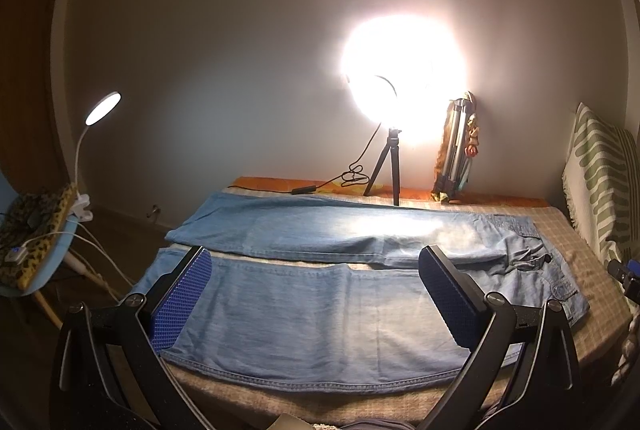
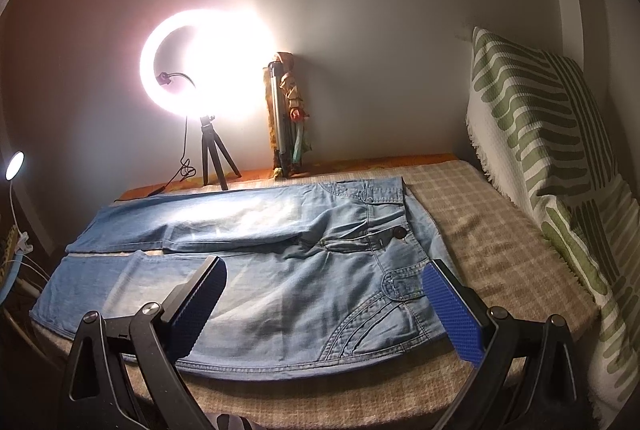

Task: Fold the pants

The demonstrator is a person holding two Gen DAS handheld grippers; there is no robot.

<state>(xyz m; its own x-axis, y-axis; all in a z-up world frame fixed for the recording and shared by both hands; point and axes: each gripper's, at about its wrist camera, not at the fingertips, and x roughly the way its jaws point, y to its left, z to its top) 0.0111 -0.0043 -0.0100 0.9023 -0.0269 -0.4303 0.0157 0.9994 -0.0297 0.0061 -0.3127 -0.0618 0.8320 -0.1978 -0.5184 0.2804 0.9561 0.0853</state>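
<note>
Here, left tool (image 1: 316, 270) and right tool (image 2: 326, 284) wide apart, empty, above flat jeans (image 2: 256, 242)

No legible text, labels, brands, numbers or signs found in either view. Checked: jeans (image 2: 280, 270) at centre frame, striped pillow (image 2: 552, 157) at right, ring light (image 2: 168, 77) at upper left.

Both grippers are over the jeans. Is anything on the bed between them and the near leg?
Nothing visible. The left gripper and right gripper hang open over the jeans, which lie flat. The ring light tripod stands beyond the far leg.
</note>
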